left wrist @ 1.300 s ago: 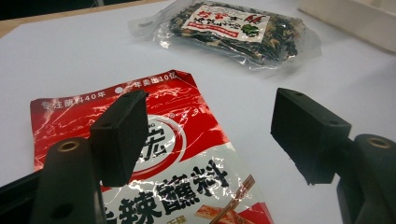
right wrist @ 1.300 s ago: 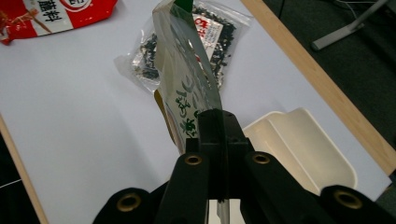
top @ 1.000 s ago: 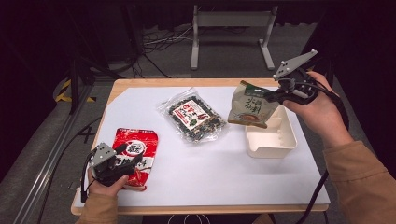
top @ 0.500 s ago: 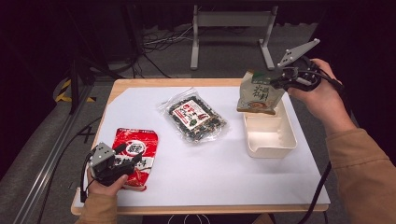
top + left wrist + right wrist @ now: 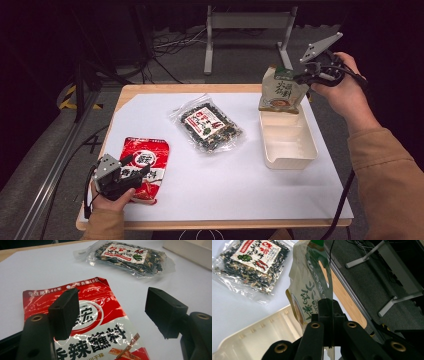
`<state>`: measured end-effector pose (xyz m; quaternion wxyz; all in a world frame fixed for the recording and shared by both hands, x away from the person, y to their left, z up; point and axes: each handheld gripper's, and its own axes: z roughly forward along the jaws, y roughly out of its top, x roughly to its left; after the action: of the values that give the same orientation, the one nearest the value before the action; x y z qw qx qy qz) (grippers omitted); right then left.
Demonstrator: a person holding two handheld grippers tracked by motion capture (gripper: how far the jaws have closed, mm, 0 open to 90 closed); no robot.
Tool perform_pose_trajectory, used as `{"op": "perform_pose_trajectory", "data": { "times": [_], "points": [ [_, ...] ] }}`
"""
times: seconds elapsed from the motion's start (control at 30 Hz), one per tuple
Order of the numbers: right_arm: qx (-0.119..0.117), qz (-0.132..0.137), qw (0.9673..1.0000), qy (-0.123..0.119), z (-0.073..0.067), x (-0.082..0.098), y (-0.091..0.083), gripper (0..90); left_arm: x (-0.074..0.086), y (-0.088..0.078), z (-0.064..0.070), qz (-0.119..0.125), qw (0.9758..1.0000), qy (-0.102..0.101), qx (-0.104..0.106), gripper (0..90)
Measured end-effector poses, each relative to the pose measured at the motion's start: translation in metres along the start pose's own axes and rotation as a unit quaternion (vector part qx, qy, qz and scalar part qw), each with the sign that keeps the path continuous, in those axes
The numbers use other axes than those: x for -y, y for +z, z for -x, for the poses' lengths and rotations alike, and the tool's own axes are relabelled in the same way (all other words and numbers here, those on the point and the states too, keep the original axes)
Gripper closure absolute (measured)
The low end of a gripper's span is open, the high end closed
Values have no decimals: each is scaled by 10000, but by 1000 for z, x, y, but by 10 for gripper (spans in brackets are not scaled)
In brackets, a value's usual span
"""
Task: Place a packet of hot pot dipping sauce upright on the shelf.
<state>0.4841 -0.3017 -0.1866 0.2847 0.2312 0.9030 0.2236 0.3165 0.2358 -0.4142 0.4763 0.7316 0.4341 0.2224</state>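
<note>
Right gripper [image 5: 306, 79] clenching beige-green pouch [image 5: 280, 91], holding it upright over far end of white tray [image 5: 290, 145] near table's [image 5: 150, 92] far right corner. Left gripper [image 5: 131, 172] jaws released, hovering over red packet [image 5: 147, 160] at near left corner.

Overhead light is brightening the white table sheet [image 5: 225, 190] while the surroundings are staying dark. Glare is glinting on the red packet [image 5: 100, 322]. The near jaws are looking soft, slightly out of focus.
</note>
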Motion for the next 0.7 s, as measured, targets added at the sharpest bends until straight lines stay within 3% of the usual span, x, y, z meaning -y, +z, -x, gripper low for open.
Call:
{"op": "perform_pose_trajectory", "data": {
  "times": [0.23, 0.7],
  "points": [
    [47, -2, 10000, 39, 12, 6, 9, 894, 2, -2, 0, 3, 10000, 6, -41, 286],
    [104, 76, 9999, -37, 22, 18, 34, 893, 3, -6, -1, 12, 10000, -9, -73, 286]
  ]
}}
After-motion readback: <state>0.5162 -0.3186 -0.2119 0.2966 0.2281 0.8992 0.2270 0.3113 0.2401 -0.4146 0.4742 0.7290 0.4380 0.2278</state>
